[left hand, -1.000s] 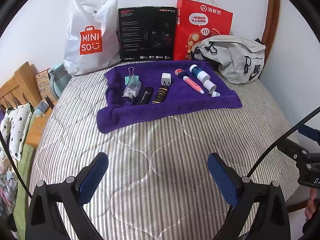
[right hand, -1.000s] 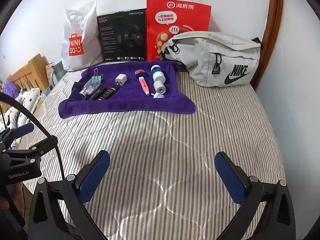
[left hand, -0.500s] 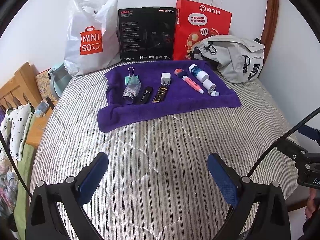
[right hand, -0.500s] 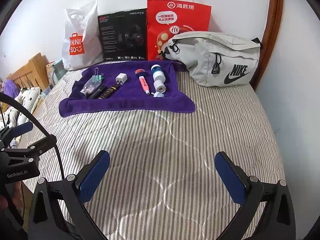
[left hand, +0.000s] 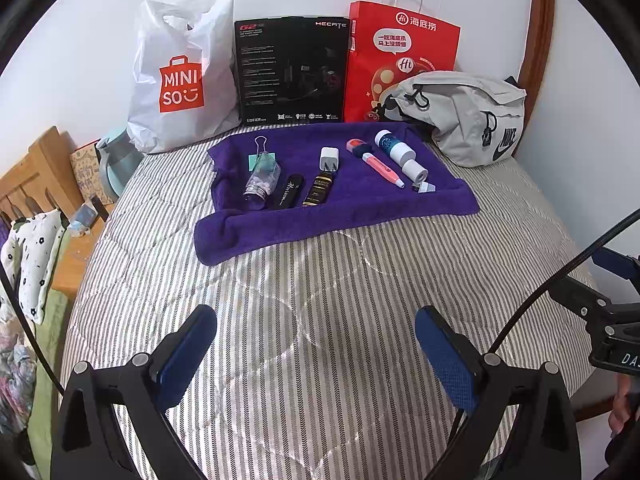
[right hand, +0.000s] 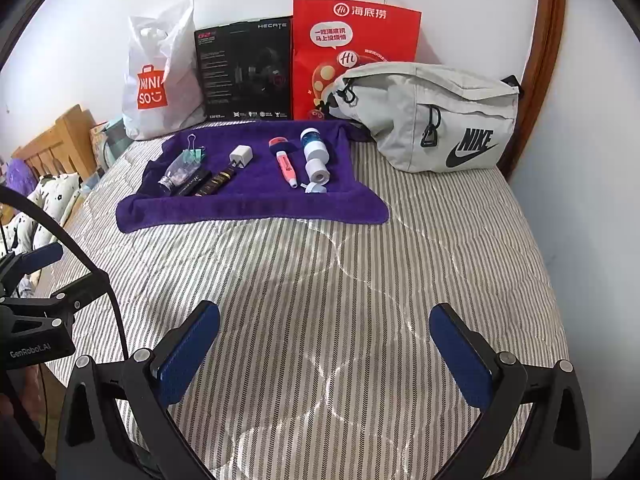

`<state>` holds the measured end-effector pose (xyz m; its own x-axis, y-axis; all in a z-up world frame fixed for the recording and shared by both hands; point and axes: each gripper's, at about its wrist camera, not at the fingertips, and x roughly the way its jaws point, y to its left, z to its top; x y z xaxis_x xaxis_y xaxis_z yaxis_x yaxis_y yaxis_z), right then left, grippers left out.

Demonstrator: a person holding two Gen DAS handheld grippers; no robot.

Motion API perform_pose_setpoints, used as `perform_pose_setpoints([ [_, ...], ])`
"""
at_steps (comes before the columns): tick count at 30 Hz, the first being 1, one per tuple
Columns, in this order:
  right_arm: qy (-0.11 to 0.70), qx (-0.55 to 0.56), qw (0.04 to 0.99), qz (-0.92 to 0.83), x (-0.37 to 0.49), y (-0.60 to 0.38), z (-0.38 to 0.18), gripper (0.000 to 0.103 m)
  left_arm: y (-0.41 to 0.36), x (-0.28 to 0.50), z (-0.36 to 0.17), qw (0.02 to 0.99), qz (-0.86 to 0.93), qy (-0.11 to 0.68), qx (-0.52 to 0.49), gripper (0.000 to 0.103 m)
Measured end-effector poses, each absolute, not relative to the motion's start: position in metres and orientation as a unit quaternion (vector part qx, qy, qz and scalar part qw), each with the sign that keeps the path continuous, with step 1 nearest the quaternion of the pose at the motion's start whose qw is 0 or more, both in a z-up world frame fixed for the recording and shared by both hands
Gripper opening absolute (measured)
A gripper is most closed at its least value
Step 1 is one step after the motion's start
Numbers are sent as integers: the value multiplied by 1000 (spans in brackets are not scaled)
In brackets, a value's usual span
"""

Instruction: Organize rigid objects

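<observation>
Nearest, the left hand-held gripper (left hand: 316, 354) and right hand-held gripper (right hand: 324, 350) hover with blue pads spread wide, empty, over the striped bed (right hand: 360, 280). Farther on, a purple towel (left hand: 360, 208) carries a row: clear small bottle (left hand: 262, 182) with a binder clip (left hand: 262, 150), two dark tubes, white charger plug (left hand: 329, 159), coral pen (left hand: 378, 164), white-and-blue bottle (left hand: 394, 147). Behind stand a Miniso bag (left hand: 180, 76), black box (left hand: 292, 70), red paper bag (left hand: 400, 52) and grey Nike pouch (right hand: 436, 116).
</observation>
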<state>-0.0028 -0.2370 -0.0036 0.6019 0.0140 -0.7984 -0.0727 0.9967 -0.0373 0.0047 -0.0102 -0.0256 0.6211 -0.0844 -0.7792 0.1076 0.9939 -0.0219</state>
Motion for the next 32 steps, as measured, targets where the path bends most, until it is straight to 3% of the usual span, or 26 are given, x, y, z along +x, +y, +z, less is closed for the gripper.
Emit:
perform_pose_setpoints([
  [32,448,-41,893,27,-6,-233,-6,103,-5,3,-26,901,-57,429,14,103],
])
